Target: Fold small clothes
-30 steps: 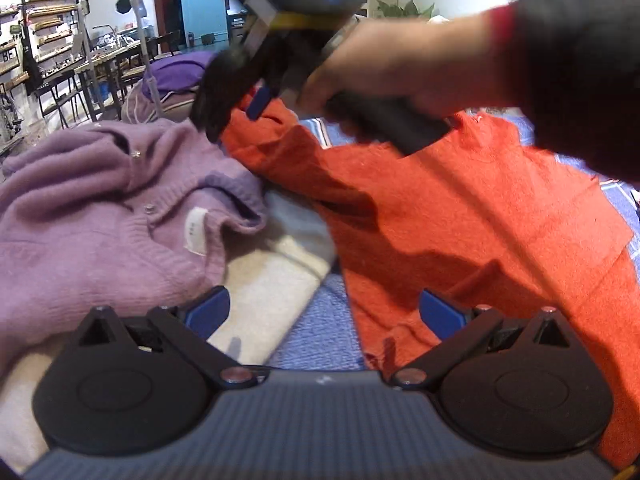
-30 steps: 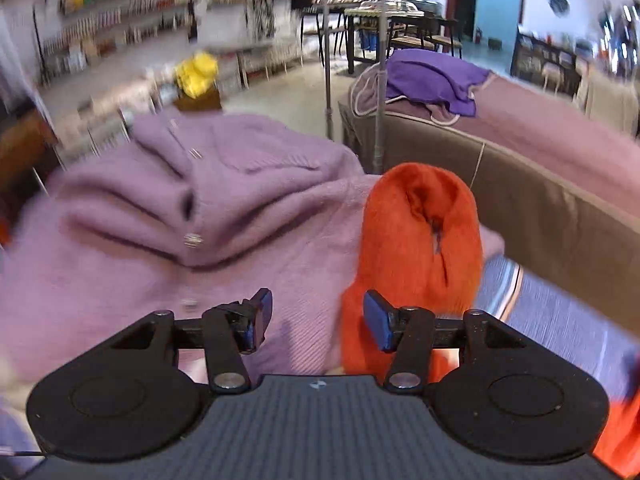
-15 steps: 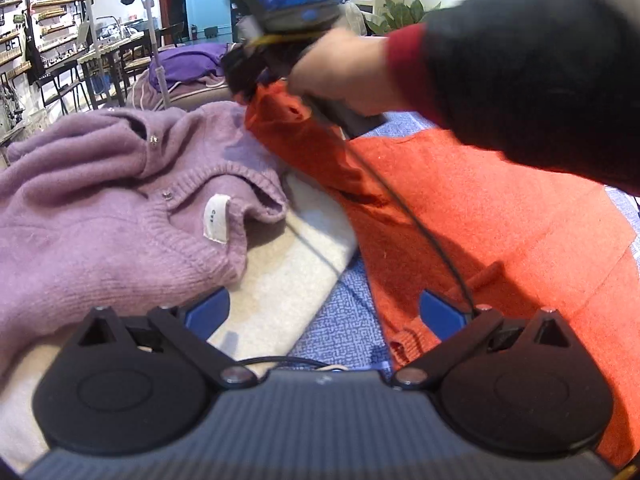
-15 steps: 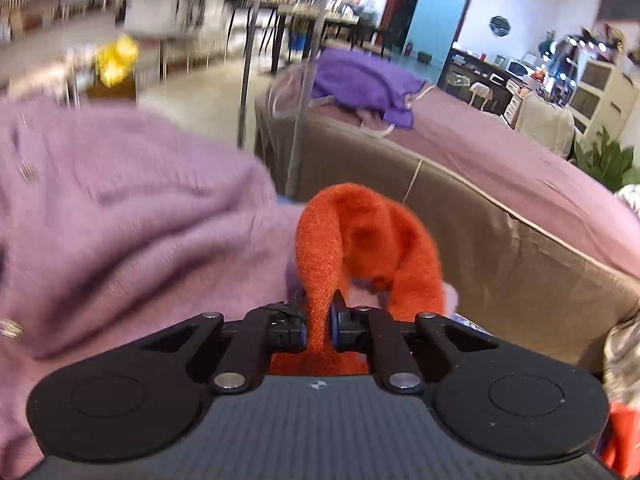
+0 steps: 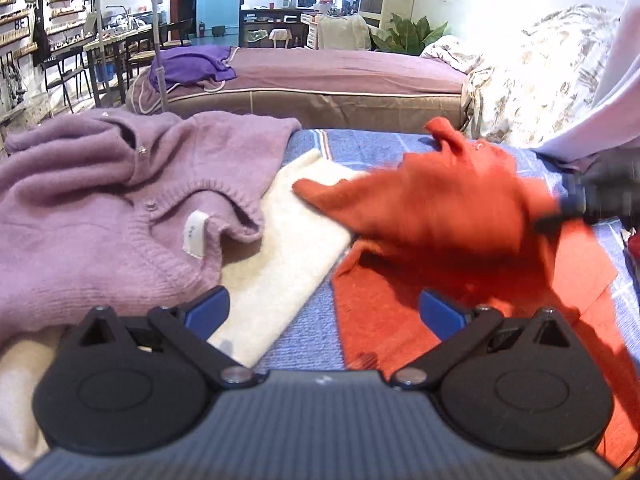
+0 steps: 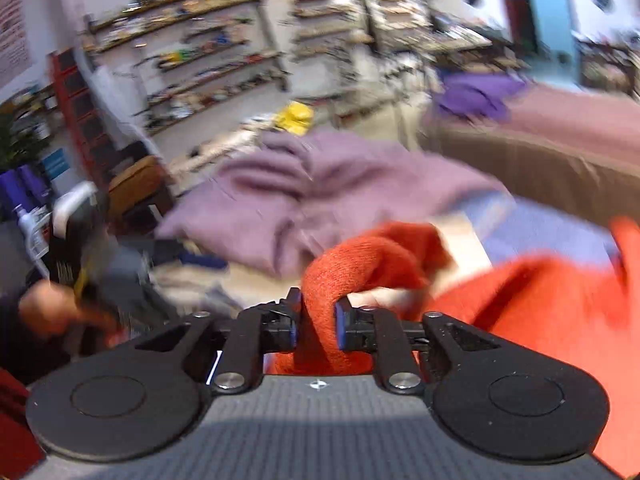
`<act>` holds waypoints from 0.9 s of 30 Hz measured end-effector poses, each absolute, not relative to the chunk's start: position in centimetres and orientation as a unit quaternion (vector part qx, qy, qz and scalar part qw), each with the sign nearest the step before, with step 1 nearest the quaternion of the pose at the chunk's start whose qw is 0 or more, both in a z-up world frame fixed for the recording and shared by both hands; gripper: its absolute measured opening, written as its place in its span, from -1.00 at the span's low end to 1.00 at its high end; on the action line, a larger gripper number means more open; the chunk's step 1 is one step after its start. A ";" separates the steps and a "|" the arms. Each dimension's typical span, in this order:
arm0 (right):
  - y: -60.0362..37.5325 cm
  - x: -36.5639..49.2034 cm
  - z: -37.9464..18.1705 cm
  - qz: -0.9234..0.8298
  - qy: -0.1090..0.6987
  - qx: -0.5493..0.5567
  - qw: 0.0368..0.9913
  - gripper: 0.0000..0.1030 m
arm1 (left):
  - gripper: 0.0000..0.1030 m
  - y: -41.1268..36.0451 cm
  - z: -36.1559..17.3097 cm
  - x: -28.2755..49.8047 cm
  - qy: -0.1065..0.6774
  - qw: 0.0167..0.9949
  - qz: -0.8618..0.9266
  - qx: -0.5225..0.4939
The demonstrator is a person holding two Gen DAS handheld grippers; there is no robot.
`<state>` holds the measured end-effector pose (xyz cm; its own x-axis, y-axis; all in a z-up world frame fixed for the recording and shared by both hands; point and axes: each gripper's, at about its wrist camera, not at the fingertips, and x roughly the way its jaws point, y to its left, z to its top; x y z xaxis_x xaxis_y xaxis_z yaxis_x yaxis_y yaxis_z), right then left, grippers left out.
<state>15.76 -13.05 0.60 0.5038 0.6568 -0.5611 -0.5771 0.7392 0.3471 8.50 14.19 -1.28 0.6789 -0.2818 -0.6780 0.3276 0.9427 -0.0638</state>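
An orange knit garment (image 5: 460, 240) lies on the blue striped cloth (image 5: 360, 148), with one part lifted and pulled to the right. My right gripper (image 6: 316, 324) is shut on a fold of the orange garment (image 6: 340, 280); in the left wrist view it shows blurred at the right edge (image 5: 592, 204). My left gripper (image 5: 320, 314) is open and empty, low over the near edge between a cream garment (image 5: 288, 256) and the orange one. A lilac cardigan (image 5: 100, 208) lies crumpled at the left.
A bed with a mauve cover (image 5: 340, 72) and a purple garment (image 5: 188, 64) stands behind. A floral quilt (image 5: 532, 76) is at the back right. A thin metal pole (image 5: 158, 40) rises behind the cardigan. Shelves and tables fill the room at left.
My right gripper closed on the orange sleeve near the cardigan, then pulled it across to the right. The hand and arm left the middle of the left wrist view. My left gripper stayed open.
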 end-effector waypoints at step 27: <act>0.0 30.4 -6.8 0.138 0.398 -0.048 0.906 -0.79 | 1.00 13.8 -3.3 5.2 0.398 0.900 -0.177 0.034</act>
<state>30.37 -0.02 -6.76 0.6448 0.2128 -0.7342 -0.2887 0.9571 0.0238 5.16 13.84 -3.32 0.6206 -0.2909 -0.7282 0.3451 0.9352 -0.0795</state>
